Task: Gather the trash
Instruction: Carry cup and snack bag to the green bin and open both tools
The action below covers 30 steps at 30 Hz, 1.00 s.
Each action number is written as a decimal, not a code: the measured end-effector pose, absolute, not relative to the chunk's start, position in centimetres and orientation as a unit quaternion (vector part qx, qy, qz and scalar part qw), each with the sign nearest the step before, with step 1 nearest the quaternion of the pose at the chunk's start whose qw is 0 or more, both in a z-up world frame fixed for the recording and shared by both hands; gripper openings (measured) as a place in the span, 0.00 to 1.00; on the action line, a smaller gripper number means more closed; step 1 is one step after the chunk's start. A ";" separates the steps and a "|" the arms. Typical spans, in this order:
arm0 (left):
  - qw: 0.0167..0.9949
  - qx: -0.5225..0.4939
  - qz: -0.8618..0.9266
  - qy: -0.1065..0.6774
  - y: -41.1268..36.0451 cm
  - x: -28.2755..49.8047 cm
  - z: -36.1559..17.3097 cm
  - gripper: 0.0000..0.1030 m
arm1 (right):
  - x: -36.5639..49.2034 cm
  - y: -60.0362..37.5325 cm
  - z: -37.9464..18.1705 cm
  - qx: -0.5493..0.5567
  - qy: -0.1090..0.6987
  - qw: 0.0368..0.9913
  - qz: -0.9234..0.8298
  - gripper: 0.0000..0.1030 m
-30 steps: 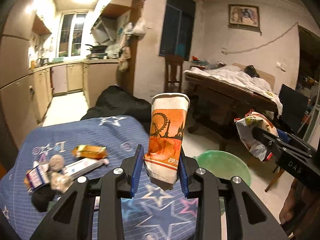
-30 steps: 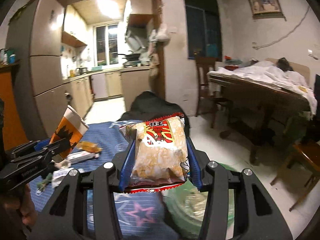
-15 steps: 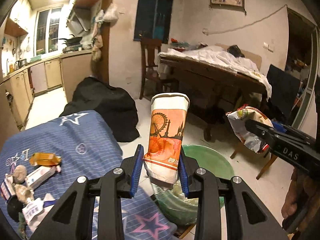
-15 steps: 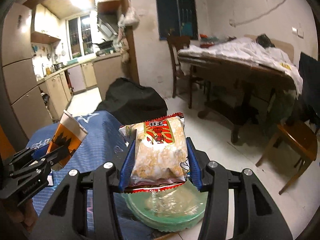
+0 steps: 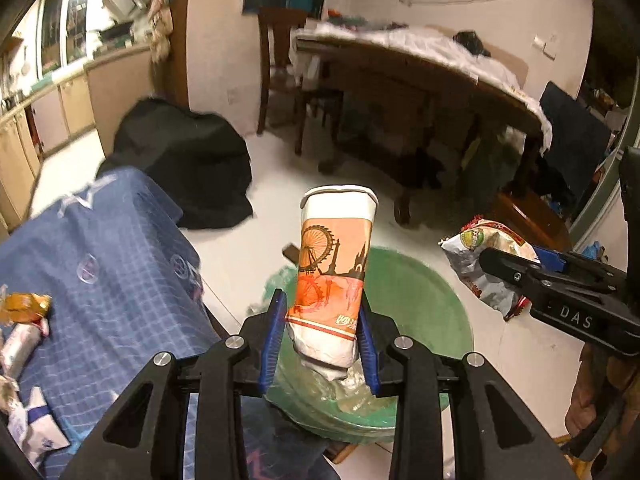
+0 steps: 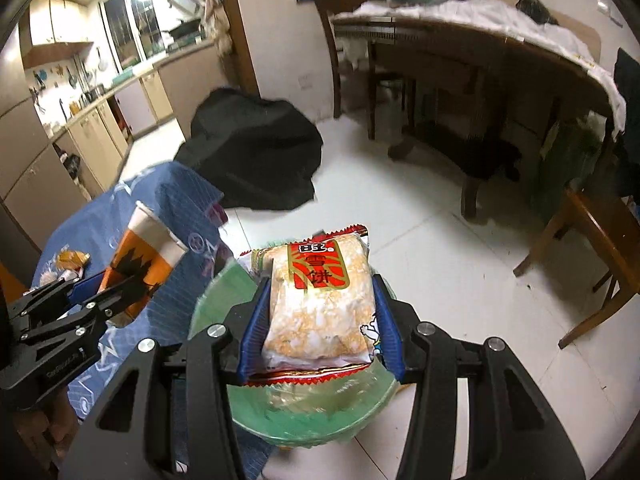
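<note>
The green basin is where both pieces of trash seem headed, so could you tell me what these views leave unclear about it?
- Contents: in both views the paper cup and snack packet cover the green basin; the glimpsed inside is blurred.
- Support: its underside is hidden by the gripper frames.
- Near rim: the left wrist view loses it behind the left gripper.

You cannot see the inside of the green basin (image 5: 416,280) well: the paper cup (image 5: 332,272) and the snack packet (image 6: 320,300) cover it. The wrappers (image 5: 24,332) on the blue cloth (image 5: 112,248) are cut by the left edge, their print too small to read.
</note>
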<state>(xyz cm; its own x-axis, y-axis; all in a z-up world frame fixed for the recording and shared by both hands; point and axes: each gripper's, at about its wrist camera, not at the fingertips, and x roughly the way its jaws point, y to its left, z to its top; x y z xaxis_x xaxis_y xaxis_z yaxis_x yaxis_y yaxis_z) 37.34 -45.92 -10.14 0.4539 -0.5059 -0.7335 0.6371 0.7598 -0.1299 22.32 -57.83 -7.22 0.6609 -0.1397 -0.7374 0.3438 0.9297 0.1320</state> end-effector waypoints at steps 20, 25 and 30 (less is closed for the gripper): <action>0.808 0.104 -0.339 0.470 -49.4 39.3 -17.3 0.38 | 24.3 -60.9 -12.4 0.150 0.452 0.872 -0.114 0.45; 0.806 0.107 -0.334 0.477 -49.6 39.4 -17.9 0.42 | 24.4 -61.1 -12.6 0.156 0.447 0.873 -0.114 0.52; 0.809 0.110 -0.323 0.478 -49.2 39.5 -18.6 0.54 | 24.0 -61.1 -13.0 0.162 0.442 0.875 -0.116 0.60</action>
